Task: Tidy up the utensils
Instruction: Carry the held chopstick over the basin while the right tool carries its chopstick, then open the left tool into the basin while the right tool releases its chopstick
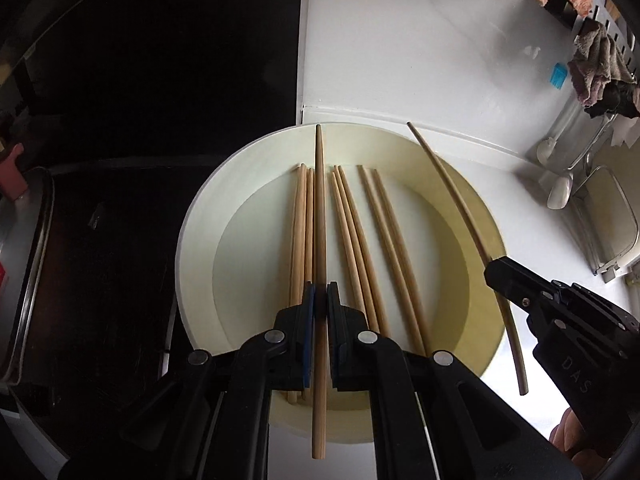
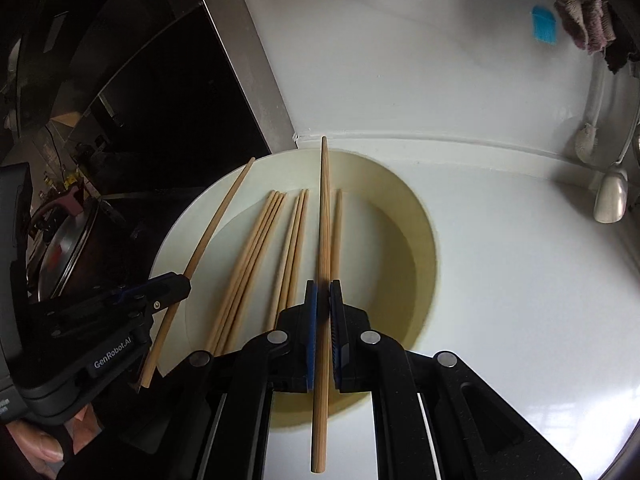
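A cream round plate (image 1: 200, 240) (image 2: 420, 240) lies on a white counter and holds several wooden chopsticks (image 1: 352, 240) (image 2: 256, 256), side by side. My left gripper (image 1: 320, 294) is shut on one chopstick (image 1: 320, 208), held above the plate, pointing away. My right gripper (image 2: 323, 292) is shut on another chopstick (image 2: 325, 220), also above the plate. The right gripper with its chopstick (image 1: 460, 208) shows at the right of the left wrist view. The left gripper with its chopstick (image 2: 212, 232) shows at the left of the right wrist view.
A dark cooktop (image 1: 120, 240) with a metal pot (image 1: 24, 272) lies left of the plate. White spoons (image 1: 560, 192) (image 2: 608, 196) and a wire rack (image 1: 612, 224) stand at the right. Cloths (image 1: 596, 68) hang on the white back wall, near a blue sticker (image 2: 543, 29).
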